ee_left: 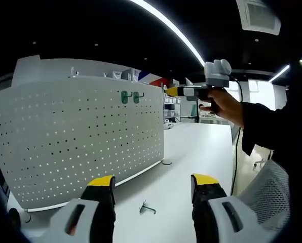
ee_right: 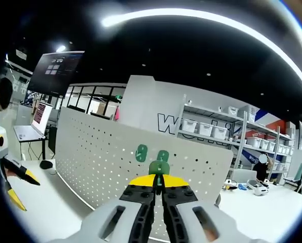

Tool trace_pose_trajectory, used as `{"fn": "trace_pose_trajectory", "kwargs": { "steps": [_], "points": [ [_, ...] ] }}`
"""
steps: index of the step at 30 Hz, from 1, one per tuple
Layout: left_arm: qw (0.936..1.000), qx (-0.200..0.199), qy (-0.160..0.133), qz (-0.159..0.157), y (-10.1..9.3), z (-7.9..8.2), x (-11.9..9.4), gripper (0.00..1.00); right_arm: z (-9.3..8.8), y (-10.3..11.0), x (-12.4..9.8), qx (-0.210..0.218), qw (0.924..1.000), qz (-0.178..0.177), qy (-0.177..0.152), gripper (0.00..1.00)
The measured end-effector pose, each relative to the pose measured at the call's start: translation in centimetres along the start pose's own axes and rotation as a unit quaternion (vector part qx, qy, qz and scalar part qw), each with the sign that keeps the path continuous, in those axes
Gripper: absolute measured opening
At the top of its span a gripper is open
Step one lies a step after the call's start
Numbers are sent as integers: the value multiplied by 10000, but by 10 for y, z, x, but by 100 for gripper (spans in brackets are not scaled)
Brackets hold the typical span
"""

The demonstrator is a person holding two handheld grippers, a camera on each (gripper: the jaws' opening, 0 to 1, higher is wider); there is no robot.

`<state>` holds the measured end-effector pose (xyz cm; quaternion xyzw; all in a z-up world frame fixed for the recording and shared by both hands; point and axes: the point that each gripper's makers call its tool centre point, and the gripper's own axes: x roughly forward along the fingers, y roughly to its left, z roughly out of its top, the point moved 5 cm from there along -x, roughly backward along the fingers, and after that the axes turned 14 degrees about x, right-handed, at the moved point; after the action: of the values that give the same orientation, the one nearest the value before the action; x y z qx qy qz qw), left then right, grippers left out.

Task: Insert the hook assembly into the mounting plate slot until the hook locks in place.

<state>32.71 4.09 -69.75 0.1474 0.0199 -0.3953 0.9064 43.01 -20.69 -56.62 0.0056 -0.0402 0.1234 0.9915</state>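
1. Right gripper (ee_right: 159,181) jaws clamped on green hook (ee_right: 159,167), held up just in front of the white pegboard (ee_right: 105,157).
2. Two green hooks (ee_right: 152,154) already hang on the pegboard, just above the held one.
3. Left gripper (ee_left: 153,183) jaws spread apart, empty, over white table (ee_left: 196,147).
4. Loose metal hook (ee_left: 147,208) lies on the table between the left jaws.
5. Pegboard stands upright on the table; shelves (ee_right: 232,132) with bins behind.
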Motion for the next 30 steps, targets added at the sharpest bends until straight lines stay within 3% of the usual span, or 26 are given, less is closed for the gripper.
{"fn": "trace_pose_trajectory", "kwargs": {
  "steps": [14, 30],
  "points": [
    [10000, -46, 72, -2, 1, -7, -1, 61, 2, -29, 43, 207, 9991, -339, -170, 1],
    [9999, -140, 69, 26, 6, -9, -4, 61, -9, -42, 81, 265, 9982, -486, -219, 1]
  ]
}}
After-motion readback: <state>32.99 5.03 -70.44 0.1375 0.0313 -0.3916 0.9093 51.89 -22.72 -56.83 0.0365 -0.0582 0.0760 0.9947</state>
